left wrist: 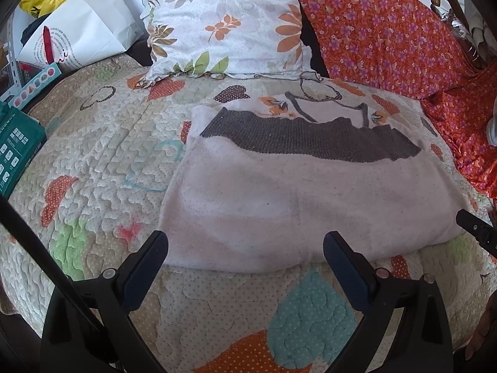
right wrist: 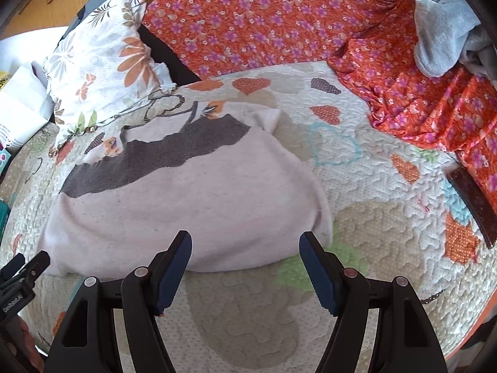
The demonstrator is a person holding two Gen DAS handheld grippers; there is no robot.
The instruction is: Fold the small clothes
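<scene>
A small pale pink garment (left wrist: pixel 298 199) with a dark grey band lies folded flat on the quilted bedspread (left wrist: pixel 102 161). My left gripper (left wrist: pixel 245 242) stands open just above the garment's near edge at its left part, nothing between its fingers. The same garment (right wrist: pixel 186 192) fills the middle of the right wrist view, where my right gripper (right wrist: pixel 245 242) is open over the near edge toward the right corner, jaws wide and empty. The right gripper's tip (left wrist: pixel 475 227) shows at the right edge of the left view, and the left gripper (right wrist: pixel 21 273) shows at the lower left of the right view.
A floral pillow (left wrist: pixel 226 21) leans at the head of the bed, beside an orange flowered cloth (left wrist: pixel 388 31). White and yellow bags (left wrist: pixel 77 28) and a teal box (left wrist: pixel 15 146) sit at the left. A grey cloth (right wrist: pixel 447 34) and a dark brown flat object (right wrist: pixel 472 205) lie at the right.
</scene>
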